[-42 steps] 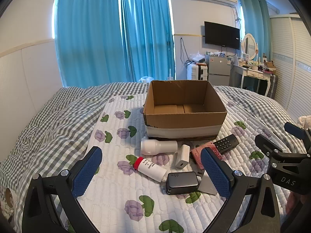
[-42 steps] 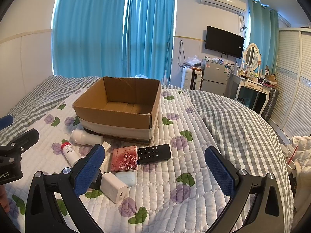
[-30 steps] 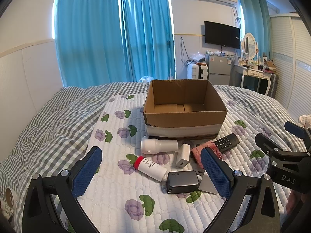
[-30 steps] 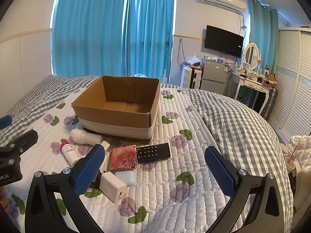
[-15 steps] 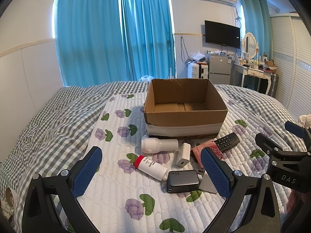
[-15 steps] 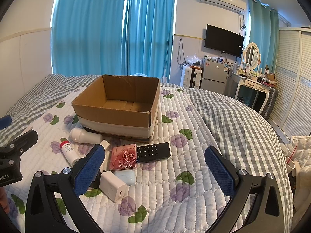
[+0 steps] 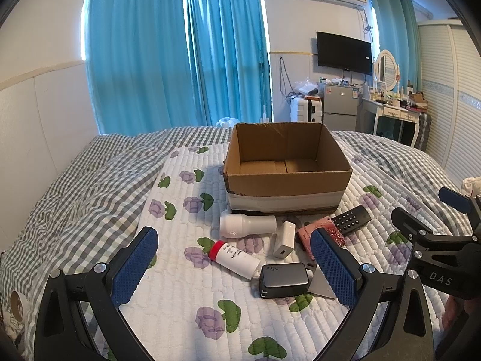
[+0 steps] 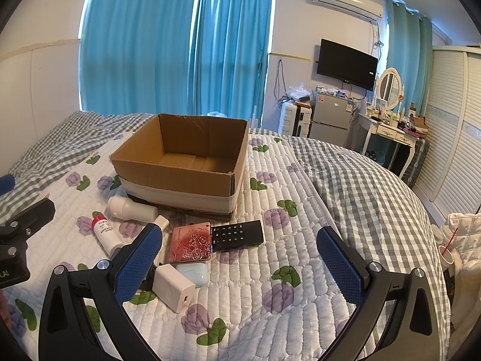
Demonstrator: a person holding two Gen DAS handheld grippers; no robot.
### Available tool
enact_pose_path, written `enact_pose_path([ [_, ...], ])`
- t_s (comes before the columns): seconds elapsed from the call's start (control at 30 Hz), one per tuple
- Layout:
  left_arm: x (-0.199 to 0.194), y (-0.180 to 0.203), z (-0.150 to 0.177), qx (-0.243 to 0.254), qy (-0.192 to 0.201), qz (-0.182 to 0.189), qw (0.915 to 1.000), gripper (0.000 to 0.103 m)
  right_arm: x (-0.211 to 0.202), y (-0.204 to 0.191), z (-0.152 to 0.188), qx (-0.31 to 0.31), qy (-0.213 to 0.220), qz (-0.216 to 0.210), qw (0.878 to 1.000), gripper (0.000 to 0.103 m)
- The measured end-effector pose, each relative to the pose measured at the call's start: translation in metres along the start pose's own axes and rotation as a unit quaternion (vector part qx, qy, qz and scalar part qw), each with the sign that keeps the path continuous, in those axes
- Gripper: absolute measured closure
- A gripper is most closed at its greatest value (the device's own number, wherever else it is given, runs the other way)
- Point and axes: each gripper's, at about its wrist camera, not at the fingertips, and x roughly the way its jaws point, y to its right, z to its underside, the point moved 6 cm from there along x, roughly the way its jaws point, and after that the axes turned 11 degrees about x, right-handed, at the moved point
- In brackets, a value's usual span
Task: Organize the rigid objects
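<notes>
An open, empty cardboard box [image 7: 287, 177] [image 8: 180, 177] stands on the floral quilt. In front of it lie a white bottle [image 7: 247, 225] [image 8: 132, 209], a red-capped tube [image 7: 236, 258] [image 8: 105, 233], a white charger [image 7: 284, 239], a grey power bank [image 7: 284, 279], a pink rose-patterned case [image 8: 190, 243] [image 7: 323, 231], a black remote [image 8: 237, 235] [image 7: 350, 219], another white charger [image 8: 173, 291] and a white earbud case [image 8: 194, 273]. My left gripper [image 7: 234, 270] is open and empty above the tube. My right gripper [image 8: 239, 264] is open and empty, right of the pile.
The floral quilt [image 7: 180, 240] lies over a checked bedspread [image 8: 360, 186]. A white headboard wall [image 7: 36, 126] is at the left. A dresser [image 8: 387, 132], fridge [image 8: 329, 120] and blue curtains [image 7: 180, 60] stand behind the bed.
Both grippers have barely moved; the views have shifted only slightly. Nothing was picked up or moved.
</notes>
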Motion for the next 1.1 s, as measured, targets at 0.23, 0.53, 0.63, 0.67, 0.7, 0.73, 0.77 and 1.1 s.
enact_pose_path([
  [0.23, 0.005, -0.01, -0.019, 0.029, -0.034, -0.017, 0.9989, 0.0, 0.006, -0.004, -0.009, -0.002, -0.046, -0.01, 0.999, 0.0],
  [0.53, 0.065, 0.001, 0.018, 0.058, -0.11, 0.006, 0.9922, 0.0, 0.057, -0.03, 0.038, -0.067, -0.182, -0.063, 0.979, 0.011],
  [0.63, 0.085, 0.005, 0.041, 0.063, -0.14, 0.01, 0.988, 0.0, 0.082, -0.039, 0.061, -0.074, -0.234, -0.082, 0.966, 0.023],
  [0.67, 0.09, 0.006, 0.048, 0.062, -0.15, 0.014, 0.9867, 0.0, 0.09, -0.041, 0.067, -0.075, -0.247, -0.082, 0.963, 0.028],
  [0.7, 0.093, 0.006, 0.053, 0.06, -0.156, 0.018, 0.9859, 0.0, 0.098, -0.044, 0.074, -0.074, -0.26, -0.083, 0.959, 0.031],
  [0.73, 0.095, 0.006, 0.057, 0.058, -0.159, 0.021, 0.9853, 0.0, 0.105, -0.046, 0.079, -0.075, -0.271, -0.084, 0.956, 0.032],
  [0.77, 0.096, 0.006, 0.059, 0.056, -0.163, 0.022, 0.9848, 0.0, 0.112, -0.048, 0.084, -0.076, -0.282, -0.085, 0.953, 0.037],
  [1.1, 0.098, 0.009, 0.067, 0.055, -0.176, 0.025, 0.9826, 0.0, 0.096, -0.065, 0.106, -0.06, -0.293, -0.101, 0.949, 0.072],
])
